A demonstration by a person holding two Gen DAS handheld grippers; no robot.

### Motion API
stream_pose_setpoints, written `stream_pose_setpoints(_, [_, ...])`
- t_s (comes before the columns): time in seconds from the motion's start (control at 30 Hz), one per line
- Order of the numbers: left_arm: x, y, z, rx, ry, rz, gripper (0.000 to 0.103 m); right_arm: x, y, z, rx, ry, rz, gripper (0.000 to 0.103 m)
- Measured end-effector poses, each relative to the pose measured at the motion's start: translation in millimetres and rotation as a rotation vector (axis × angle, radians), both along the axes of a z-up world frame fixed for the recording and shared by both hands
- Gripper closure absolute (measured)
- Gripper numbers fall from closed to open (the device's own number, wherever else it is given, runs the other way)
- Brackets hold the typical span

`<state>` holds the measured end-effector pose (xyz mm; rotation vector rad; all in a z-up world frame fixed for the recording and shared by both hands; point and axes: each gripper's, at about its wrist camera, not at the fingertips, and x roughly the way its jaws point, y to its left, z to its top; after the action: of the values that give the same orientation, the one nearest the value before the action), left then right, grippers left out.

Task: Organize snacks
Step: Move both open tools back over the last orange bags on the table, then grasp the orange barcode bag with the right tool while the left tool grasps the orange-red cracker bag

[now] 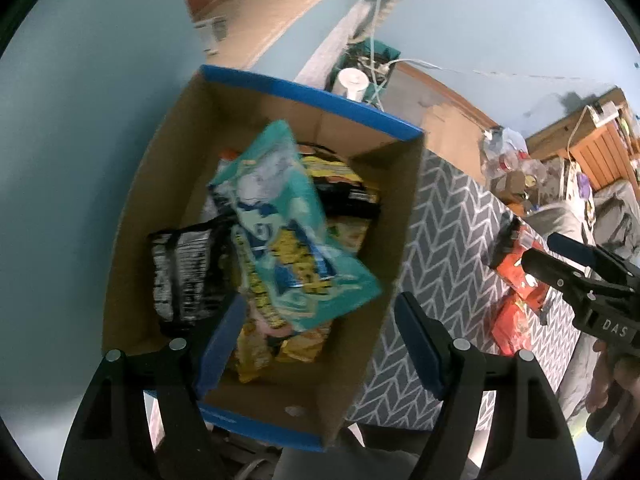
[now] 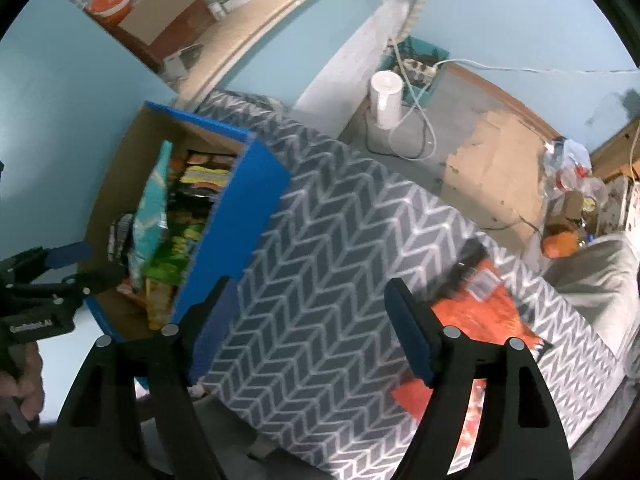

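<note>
One teal bag (image 1: 280,232) beyond left hand-held gripper (image 1: 320,344).

Snack bags (image 1: 280,220) lie piled inside the box (image 1: 132,208). The box stands at the worktop's (image 2: 332,248) left end; two more bags (image 2: 480,312) lie right of the box.

Snack-filled blue box (image 2: 240,184) beside orange packets (image 2: 480,312).
</note>
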<state>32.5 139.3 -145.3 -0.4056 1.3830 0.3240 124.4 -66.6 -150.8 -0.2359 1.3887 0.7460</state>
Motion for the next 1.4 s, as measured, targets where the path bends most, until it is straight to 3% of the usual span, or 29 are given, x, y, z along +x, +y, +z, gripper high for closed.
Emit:
stream_pose_setpoints(0.4, [47.8,-54.3,-5.8,-0.022,0.022,-0.097,0.025,27.3,-71.7,-23.4,-0.112,-0.008,0.021,0.021])
stream_pose_setpoints(0.73, [73.4,-91.7,-30.2,-0.058,0.071,-0.127,0.025,43.5,-102.7,-69.9,-0.24,0.01,0.189,0.021])
stream_pose_setpoints(1.13, [86.8,-120.5,-63.6,-0.091,0.114,-0.076,0.025,46.3,-101.6,-113.9,-0.316,0.059,0.321,0.021])
stream_pose_setpoints(1.33, [89.0,-123.9,-82.1,-0.102,0.149,-0.035,0.025,46.2,-108.3,-134.3,-0.34,0.092,0.326,0.021])
stream_pose_setpoints(1.4, [88.6,-127.1,-88.3,-0.113,0.163,-0.025,0.025,47.0,-112.5,-139.0,-0.336,0.107,0.323,0.025])
